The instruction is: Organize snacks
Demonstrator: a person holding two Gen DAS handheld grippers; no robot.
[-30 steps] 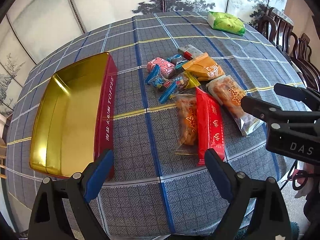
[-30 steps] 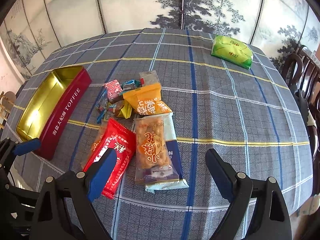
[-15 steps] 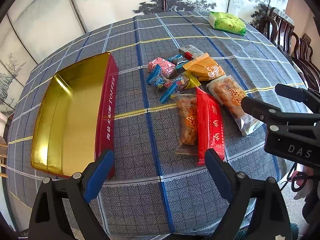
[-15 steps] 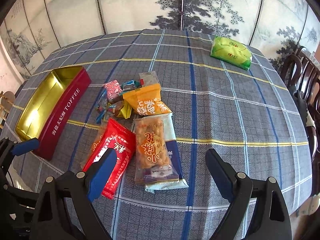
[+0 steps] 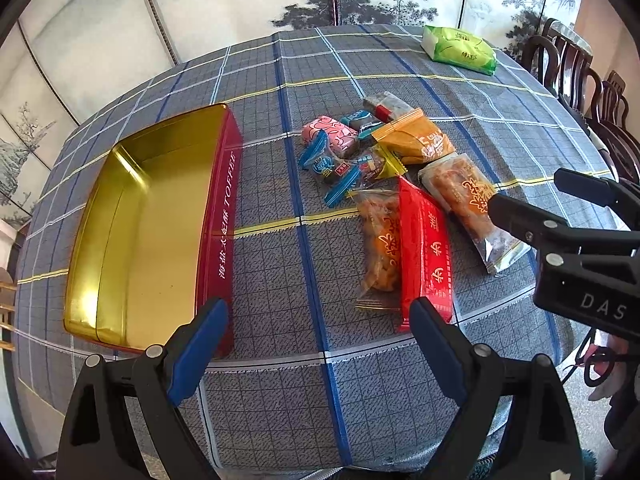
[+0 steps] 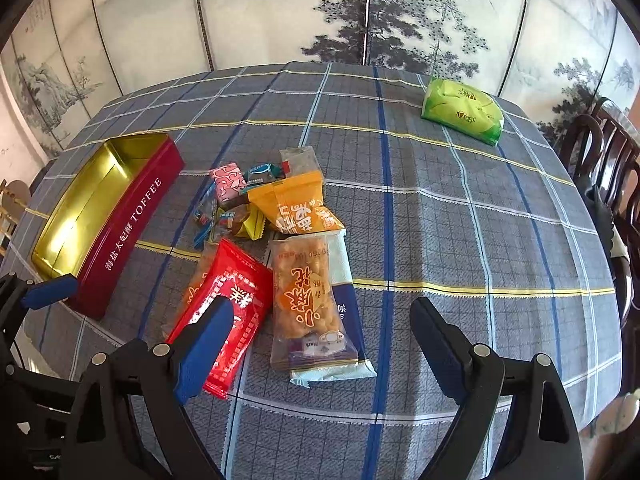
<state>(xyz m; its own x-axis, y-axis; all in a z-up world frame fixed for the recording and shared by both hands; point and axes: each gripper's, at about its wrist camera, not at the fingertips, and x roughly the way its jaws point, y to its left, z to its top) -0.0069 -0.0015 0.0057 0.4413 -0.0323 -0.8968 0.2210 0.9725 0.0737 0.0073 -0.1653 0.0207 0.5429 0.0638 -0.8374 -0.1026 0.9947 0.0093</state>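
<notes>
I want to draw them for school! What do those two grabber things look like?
Each one is a black plastic clamp with two long fingers, silver rivets at the joints and blue pads on the tips. See the left gripper and the right gripper. The right gripper's side carries white letters, DAS. A dark cable loop dangles below it.

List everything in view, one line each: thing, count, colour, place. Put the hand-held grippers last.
toffee tin: 1, red with gold inside, open and empty, left of the snacks
long snack packs: 3, one red, two clear with orange snacks, near edge of pile
orange packet: 1, middle of pile
pink packet: 1, far side of pile
small wrapped candies: several, blue and yellow
green pack: 1, far right, alone
tablecloth: 1, grey-blue plaid
chairs: dark wood, right edge
left hand-held gripper: open, empty
right hand-held gripper: open, empty
</notes>
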